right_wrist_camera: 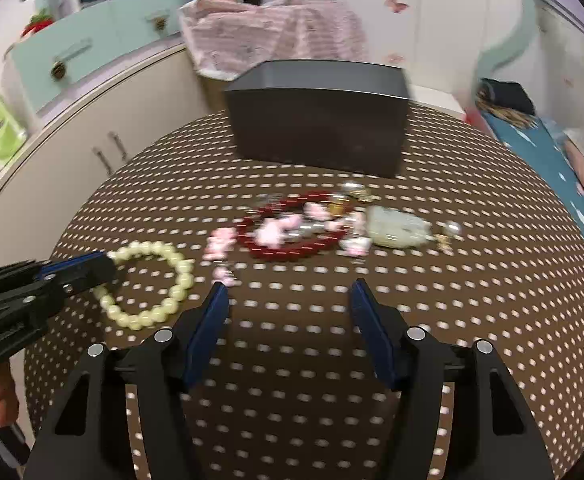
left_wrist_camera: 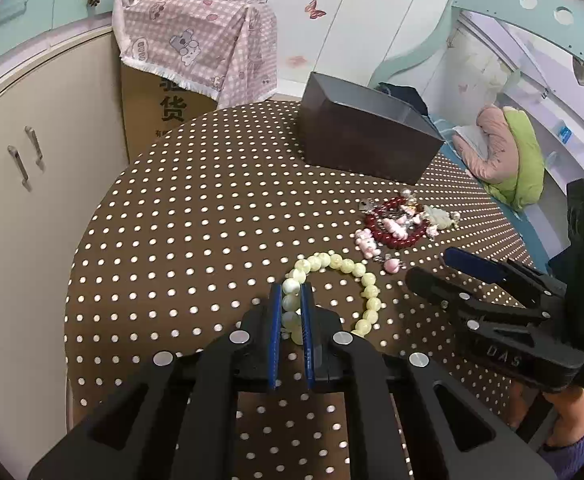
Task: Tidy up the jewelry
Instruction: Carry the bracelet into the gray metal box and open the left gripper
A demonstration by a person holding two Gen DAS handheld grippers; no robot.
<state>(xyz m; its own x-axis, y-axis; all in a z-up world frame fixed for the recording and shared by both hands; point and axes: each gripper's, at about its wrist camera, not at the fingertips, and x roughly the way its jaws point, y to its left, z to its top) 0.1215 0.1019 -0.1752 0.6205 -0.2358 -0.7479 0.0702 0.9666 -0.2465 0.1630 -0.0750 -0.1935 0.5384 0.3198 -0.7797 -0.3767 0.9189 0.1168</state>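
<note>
A pale yellow-green bead bracelet (left_wrist_camera: 350, 270) lies on the brown polka-dot table (left_wrist_camera: 195, 216). My left gripper (left_wrist_camera: 292, 292) is shut on its near-left beads; in the right wrist view it (right_wrist_camera: 105, 266) grips the bracelet (right_wrist_camera: 171, 280) at the left. A red bead bracelet (left_wrist_camera: 396, 236) lies in a heap with pink charms (left_wrist_camera: 366, 242) and a pale jade pendant (right_wrist_camera: 398, 226). A dark open box (left_wrist_camera: 366, 132) stands behind them. My right gripper (right_wrist_camera: 287, 288) is open and empty, hovering in front of the heap (right_wrist_camera: 292, 228); the right wrist view is blurred.
A cardboard carton under a pink checked cloth (left_wrist_camera: 195, 44) stands behind the table. Cream cupboards (left_wrist_camera: 27, 160) line the left. A bed with a pink and green pillow (left_wrist_camera: 508, 152) is at the right, past the table's edge.
</note>
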